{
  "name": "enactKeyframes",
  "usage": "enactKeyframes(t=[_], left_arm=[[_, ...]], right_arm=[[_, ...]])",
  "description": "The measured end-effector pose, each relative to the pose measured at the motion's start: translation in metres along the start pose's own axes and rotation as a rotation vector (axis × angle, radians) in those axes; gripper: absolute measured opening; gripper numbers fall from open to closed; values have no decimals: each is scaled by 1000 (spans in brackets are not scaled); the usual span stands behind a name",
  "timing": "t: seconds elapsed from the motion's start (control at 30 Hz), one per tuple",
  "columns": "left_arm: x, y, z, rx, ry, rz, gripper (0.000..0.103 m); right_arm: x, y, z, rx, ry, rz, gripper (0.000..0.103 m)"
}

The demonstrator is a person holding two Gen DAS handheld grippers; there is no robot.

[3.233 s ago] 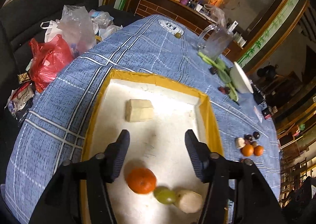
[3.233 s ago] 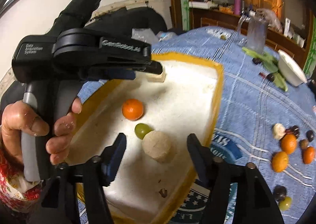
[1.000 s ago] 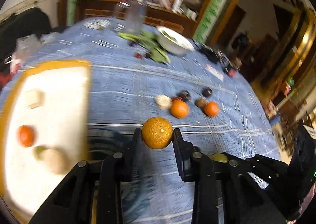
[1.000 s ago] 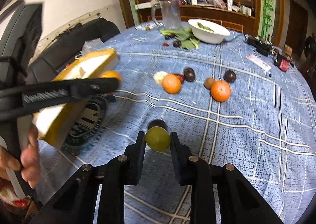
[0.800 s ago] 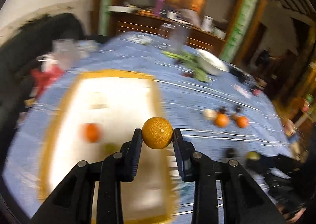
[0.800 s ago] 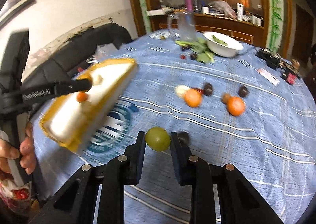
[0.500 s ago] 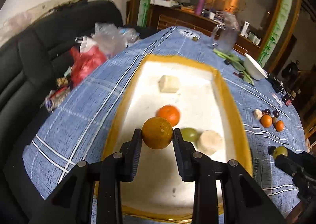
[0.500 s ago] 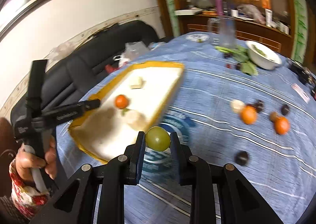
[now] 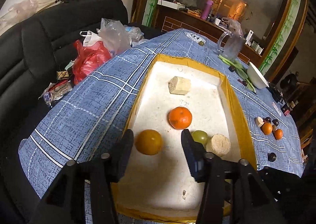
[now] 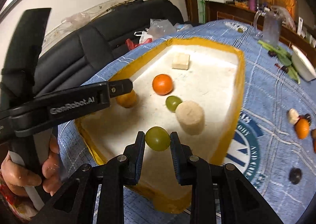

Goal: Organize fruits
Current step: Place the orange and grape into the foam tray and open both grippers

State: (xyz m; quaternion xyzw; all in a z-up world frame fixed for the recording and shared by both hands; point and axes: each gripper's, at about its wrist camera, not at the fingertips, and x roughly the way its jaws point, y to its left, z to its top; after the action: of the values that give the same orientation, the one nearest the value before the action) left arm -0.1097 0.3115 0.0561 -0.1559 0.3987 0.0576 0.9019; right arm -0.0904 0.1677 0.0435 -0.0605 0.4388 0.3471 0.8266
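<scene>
- Left gripper (image 9: 157,141): fingers opening over the yellow-rimmed white foam tray (image 9: 236,105); yellow-orange round citrus (image 9: 148,141) lies between them, pads clear of it.
- Tray contents, left to right: bright orange mandarin (image 9: 180,117), green grape (image 9: 200,137), pale cork-like cylinder (image 9: 219,143).
- Right gripper (image 10: 157,140): fingers nearly closed, pinching a green round fruit (image 10: 157,138) above the tray's near end.
- Blue checked worktop (image 9: 94,101): more fruit lies well right.
</scene>
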Motion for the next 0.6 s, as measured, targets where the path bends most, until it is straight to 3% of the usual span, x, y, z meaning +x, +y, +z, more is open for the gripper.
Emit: enactKeyframes(t=[0.23, 0.6], left_arm=[[-1, -15, 2, 21, 2, -27, 55], [-13, -52, 1, 79, -2, -64, 60]], right_arm=[[-18, -15, -2, 48, -53, -12, 40], [-63, -63, -20, 201, -144, -29, 47]])
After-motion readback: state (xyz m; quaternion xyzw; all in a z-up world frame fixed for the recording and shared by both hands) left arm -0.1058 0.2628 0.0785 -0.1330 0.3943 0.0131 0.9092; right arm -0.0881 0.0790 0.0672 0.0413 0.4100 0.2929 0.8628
